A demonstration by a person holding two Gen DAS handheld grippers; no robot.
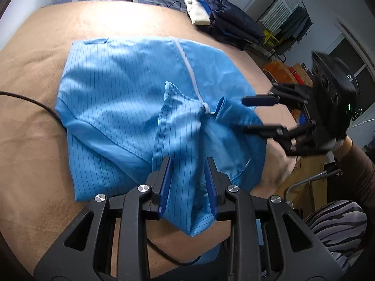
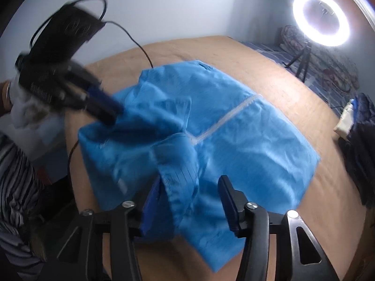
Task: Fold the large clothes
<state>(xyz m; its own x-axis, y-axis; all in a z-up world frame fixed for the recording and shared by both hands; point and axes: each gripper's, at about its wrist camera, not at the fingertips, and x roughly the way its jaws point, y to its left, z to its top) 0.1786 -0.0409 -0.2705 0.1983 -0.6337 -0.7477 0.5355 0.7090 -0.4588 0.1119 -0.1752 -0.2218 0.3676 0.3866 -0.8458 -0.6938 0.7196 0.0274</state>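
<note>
A large blue pin-striped garment (image 1: 121,107) with a white zipper (image 1: 187,68) lies partly folded on a tan bed cover (image 1: 35,70). My left gripper (image 1: 187,182) is open with its jaws on either side of a fold of the garment's near edge. My right gripper (image 1: 243,114) is open and hovers at the garment's right side by the collar. In the right wrist view the garment (image 2: 246,140) fills the middle; the right gripper (image 2: 187,203) is open over a raised fold, and the left gripper (image 2: 110,114) touches the cloth at the left, blurred.
A stack of folded dark and white clothes (image 1: 222,21) lies at the far right of the bed. A black cable (image 1: 35,103) runs across the cover at the left. A ring light (image 2: 321,16) on a tripod stands behind the bed. The person's striped leg (image 1: 337,222) is at the right.
</note>
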